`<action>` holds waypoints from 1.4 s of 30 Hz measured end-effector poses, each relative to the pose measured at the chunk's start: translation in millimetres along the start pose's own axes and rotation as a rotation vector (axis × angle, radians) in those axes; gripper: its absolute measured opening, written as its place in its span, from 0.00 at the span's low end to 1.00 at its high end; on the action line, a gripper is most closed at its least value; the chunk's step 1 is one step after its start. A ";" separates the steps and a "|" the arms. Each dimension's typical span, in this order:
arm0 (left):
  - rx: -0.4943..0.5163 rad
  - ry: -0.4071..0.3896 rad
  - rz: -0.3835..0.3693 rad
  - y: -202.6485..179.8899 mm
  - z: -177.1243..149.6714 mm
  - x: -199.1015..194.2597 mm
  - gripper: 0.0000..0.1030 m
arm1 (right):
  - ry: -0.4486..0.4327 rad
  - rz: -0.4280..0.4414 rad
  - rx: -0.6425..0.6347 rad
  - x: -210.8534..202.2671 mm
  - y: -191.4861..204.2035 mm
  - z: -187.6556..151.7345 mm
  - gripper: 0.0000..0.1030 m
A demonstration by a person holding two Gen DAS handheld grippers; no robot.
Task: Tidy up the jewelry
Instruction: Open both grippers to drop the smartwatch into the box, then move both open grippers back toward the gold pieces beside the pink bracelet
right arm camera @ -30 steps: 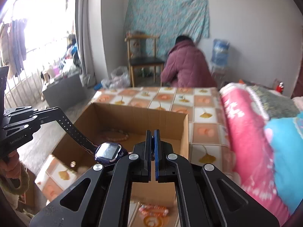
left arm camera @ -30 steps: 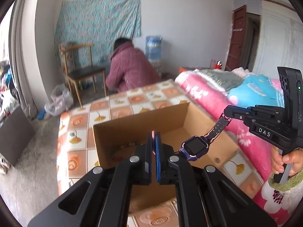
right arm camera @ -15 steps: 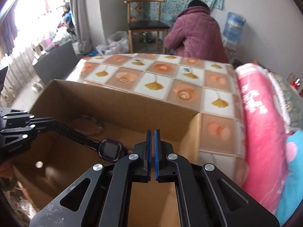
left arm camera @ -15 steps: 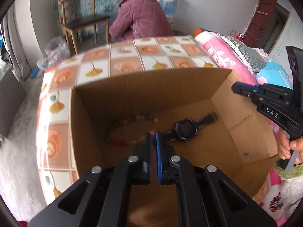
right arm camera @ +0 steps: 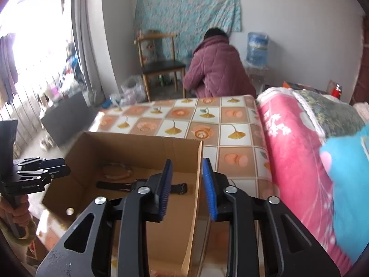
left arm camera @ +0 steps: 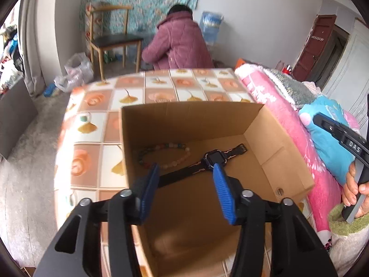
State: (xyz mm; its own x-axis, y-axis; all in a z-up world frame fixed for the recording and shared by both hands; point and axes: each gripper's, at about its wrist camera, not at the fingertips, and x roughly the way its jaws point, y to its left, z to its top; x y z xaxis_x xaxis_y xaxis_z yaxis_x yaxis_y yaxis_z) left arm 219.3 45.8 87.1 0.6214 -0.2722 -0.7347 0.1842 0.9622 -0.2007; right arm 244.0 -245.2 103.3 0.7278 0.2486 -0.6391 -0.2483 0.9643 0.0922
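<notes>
- Brown corrugated cardboard box [left arm camera: 272,161] sits open on the tiled-pattern tabletop [left arm camera: 96,127], and the dark purple smartwatch [left arm camera: 213,158] lies flat on its floor, just beside the multicoloured bead bracelet [left arm camera: 165,154].
- Left gripper [left arm camera: 185,184] has just been opening; fingers stand half apart, nothing between them.
- Right gripper [right arm camera: 186,184] has just been opening too, empty, straddling the box wall.
- Best now, I reckon: lift both clear of the rim without nudging the box.
</notes>
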 end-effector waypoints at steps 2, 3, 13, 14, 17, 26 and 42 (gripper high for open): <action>0.016 -0.036 -0.003 -4.8 -10.1 -19.9 0.61 | -0.026 0.000 0.027 -23.8 -1.6 -14.9 0.47; 0.029 -0.054 -0.008 -8.3 -17.9 -31.3 0.67 | -0.032 0.002 0.039 -34.7 -1.6 -24.6 0.52; 0.095 0.125 0.048 -32.0 -123.5 -26.6 0.84 | 0.251 -0.042 0.055 -25.4 28.1 -151.5 0.82; 0.090 0.169 0.083 -30.4 -136.2 -11.6 0.84 | 0.300 -0.042 0.045 -13.6 33.3 -163.7 0.82; 0.094 0.240 0.146 -25.2 -155.7 16.1 0.84 | 0.371 -0.063 0.034 10.6 40.8 -181.8 0.82; 0.074 0.259 0.203 -18.4 -166.9 44.6 0.95 | 0.411 -0.113 -0.025 47.5 49.9 -191.9 0.91; 0.064 0.246 0.219 -20.6 -163.6 48.4 0.96 | 0.450 -0.109 -0.009 54.8 43.4 -188.8 0.92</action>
State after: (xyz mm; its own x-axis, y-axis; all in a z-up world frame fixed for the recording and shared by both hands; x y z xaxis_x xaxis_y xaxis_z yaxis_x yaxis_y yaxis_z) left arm 121.0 14.6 -50.3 0.4507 -0.0412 -0.8917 0.1189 0.9928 0.0142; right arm 152.4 -207.0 -71.9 0.4003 0.0790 -0.9130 -0.1928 0.9812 0.0003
